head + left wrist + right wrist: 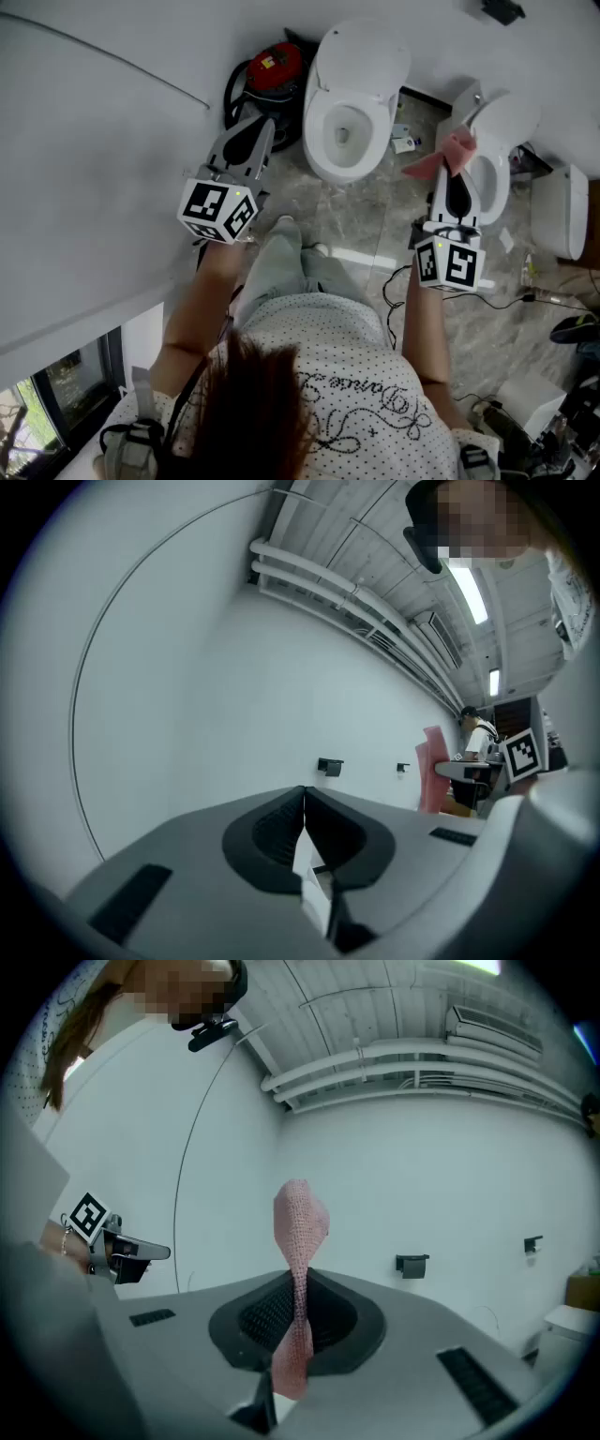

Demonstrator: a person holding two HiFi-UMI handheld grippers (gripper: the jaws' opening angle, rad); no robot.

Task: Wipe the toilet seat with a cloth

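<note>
The right gripper (300, 1312) is shut on a pink cloth (300, 1218). The cloth is pinched near its middle, so one end sticks up and the other hangs down. The left gripper (302, 822) is shut too, and nothing is held in it. Both grippers are held up in the air.

Down on the floor (356, 216), a white toilet is seen with its lid up. Its toilet seat (321, 141) is not touched by the cloth. A second toilet (497, 178) is seen just to the right.

The cloth could be pulled out when it is rubbed hard, because only a thin strip is gripped. The seat could be bumped by the hard gripper tips, since little cloth sticks out in front.

Both arms are bent at the elbows and held forward.
</note>
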